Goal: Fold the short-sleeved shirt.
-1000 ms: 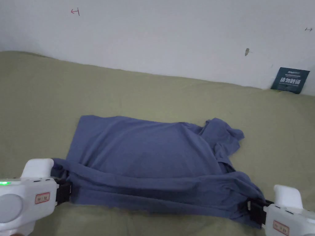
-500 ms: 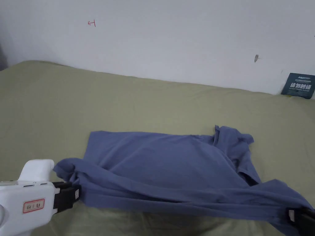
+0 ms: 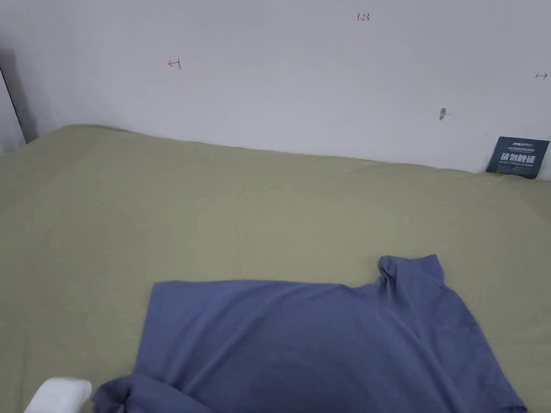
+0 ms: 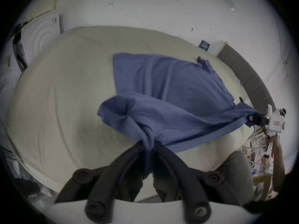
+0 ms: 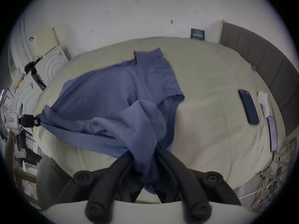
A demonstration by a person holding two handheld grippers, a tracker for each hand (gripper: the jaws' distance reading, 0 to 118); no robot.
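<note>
Both hand-held grippers (image 4: pixel 148 148) (image 5: pixel 144 153) clamped on shirt (image 3: pixel 323 344) edge.

There was one blue shirt (image 5: pixel 113 88) on the bed (image 5: pixel 202 82), two grippers (image 4: pixel 148 148) (image 5: pixel 144 153), and two phones (image 5: pixel 248 108) (image 5: pixel 272 133) near the bed's right edge.

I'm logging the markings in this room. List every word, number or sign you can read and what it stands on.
"1.23": small red writing on the white wall, as best it reads.
Red arrow-like mark on the wall: no letters.
Dark card against the wall: white lettering, too blurred.
Red-framed sticker on the right hand-held gripper: too small.
</note>
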